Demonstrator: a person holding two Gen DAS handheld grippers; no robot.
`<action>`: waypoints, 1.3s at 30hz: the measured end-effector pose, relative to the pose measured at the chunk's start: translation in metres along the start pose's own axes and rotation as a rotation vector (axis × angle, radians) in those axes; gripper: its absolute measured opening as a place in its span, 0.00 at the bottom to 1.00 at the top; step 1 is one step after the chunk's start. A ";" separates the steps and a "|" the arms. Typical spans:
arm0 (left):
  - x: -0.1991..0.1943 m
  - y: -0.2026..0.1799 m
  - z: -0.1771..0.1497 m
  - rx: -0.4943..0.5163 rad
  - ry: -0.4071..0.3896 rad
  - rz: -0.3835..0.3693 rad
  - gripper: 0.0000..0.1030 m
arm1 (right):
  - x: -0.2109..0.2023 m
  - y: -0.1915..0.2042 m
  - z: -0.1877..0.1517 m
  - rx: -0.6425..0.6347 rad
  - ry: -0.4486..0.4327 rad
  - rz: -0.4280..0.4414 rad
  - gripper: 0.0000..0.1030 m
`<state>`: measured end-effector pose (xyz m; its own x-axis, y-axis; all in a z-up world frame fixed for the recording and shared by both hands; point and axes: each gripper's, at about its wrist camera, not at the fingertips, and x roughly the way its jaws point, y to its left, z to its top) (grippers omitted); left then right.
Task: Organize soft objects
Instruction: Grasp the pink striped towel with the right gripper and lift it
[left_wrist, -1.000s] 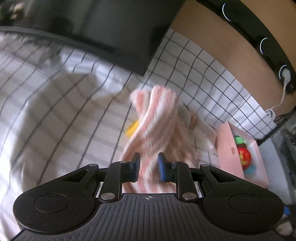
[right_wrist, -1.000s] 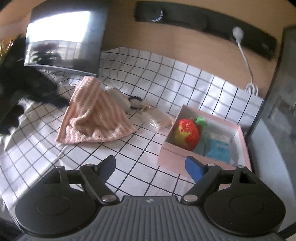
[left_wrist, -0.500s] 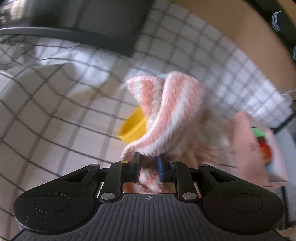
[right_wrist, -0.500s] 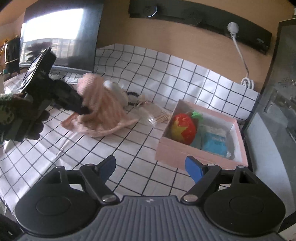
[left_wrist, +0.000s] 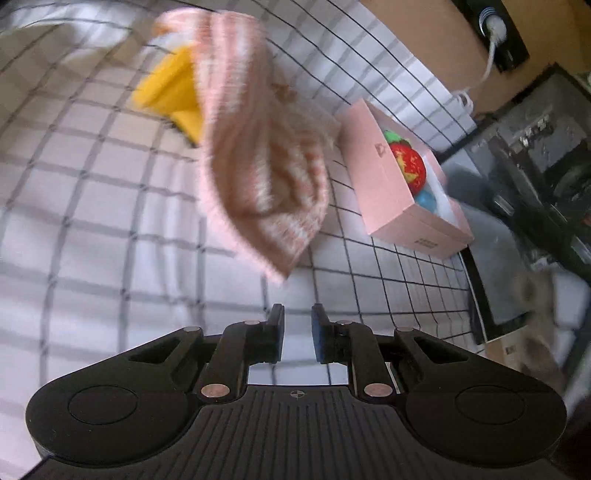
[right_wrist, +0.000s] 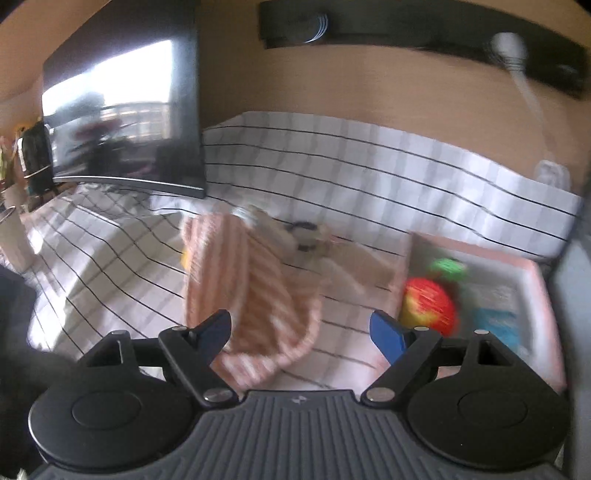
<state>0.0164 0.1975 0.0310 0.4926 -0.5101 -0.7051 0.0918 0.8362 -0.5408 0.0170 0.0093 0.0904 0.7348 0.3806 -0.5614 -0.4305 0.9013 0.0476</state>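
The fluffy pink-and-white striped cloth (left_wrist: 258, 162) lies crumpled on the checked desk (left_wrist: 92, 206) just left of the open pink cardboard box (left_wrist: 391, 192), free of the nearly pressed-together, empty left tongs (left_wrist: 297, 336), while the right tongs (right_wrist: 301, 334) hover spread above it, probably to take it.

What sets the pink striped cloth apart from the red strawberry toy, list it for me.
Colour: the striped cloth is pink and white; the strawberry toy is red with yellow patches and a green top. Shape: the cloth is a rumpled sheet; the toy is round. Place: the cloth is outside the pink box, partly covering a yellow thing; the toy sits inside the box. Both look soft.
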 end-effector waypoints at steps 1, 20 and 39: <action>-0.009 0.004 -0.004 -0.022 -0.006 0.001 0.17 | 0.011 0.007 0.004 -0.020 0.003 0.010 0.80; -0.195 0.101 -0.089 -0.304 -0.242 0.235 0.17 | 0.110 0.142 -0.014 -0.119 0.160 0.295 0.16; -0.106 0.095 -0.047 -0.204 -0.136 0.092 0.18 | 0.011 0.050 -0.058 -0.065 0.281 -0.101 0.16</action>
<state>-0.0680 0.3216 0.0330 0.6036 -0.3905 -0.6951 -0.1284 0.8129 -0.5681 -0.0267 0.0468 0.0385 0.6057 0.2098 -0.7676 -0.4022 0.9130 -0.0678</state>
